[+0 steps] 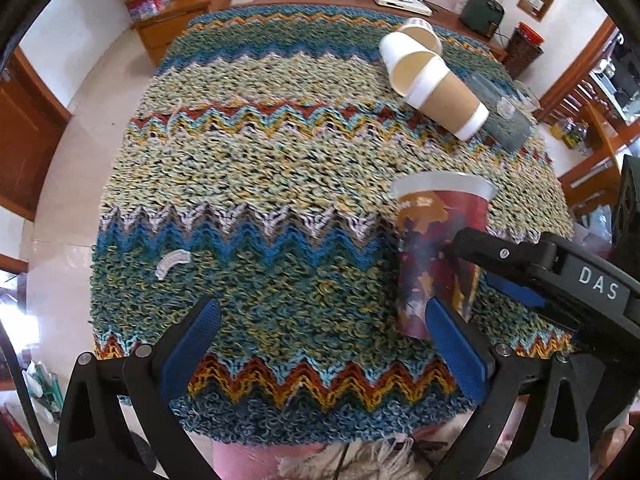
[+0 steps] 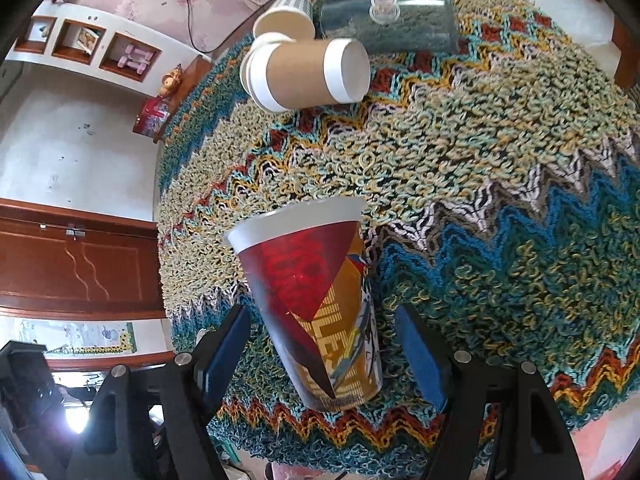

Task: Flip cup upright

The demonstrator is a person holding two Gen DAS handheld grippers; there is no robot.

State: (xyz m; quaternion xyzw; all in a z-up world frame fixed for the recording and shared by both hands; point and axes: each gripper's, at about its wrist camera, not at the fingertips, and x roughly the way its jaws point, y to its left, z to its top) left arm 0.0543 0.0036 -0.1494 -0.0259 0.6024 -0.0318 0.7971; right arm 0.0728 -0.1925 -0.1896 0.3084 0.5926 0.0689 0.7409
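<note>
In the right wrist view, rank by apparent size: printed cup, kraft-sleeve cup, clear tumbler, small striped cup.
1. Printed cup, though it is nearest the camera.
2-3. Kraft-sleeve cup and clear tumbler: too alike to rank.
4. Small striped cup, partly hidden.

A tall printed paper cup in red, gold and white (image 2: 316,300) stands upright on the shaggy zigzag-patterned woven cloth (image 2: 500,208), mouth up. The right gripper (image 2: 324,356) sits around its lower half, blue-padded fingers (image 2: 224,356) spread wide with gaps on both sides. Farther back, a brown-sleeved white paper cup (image 2: 308,74) lies on its side, just beside a toppled clear plastic cup (image 2: 388,20).
</note>
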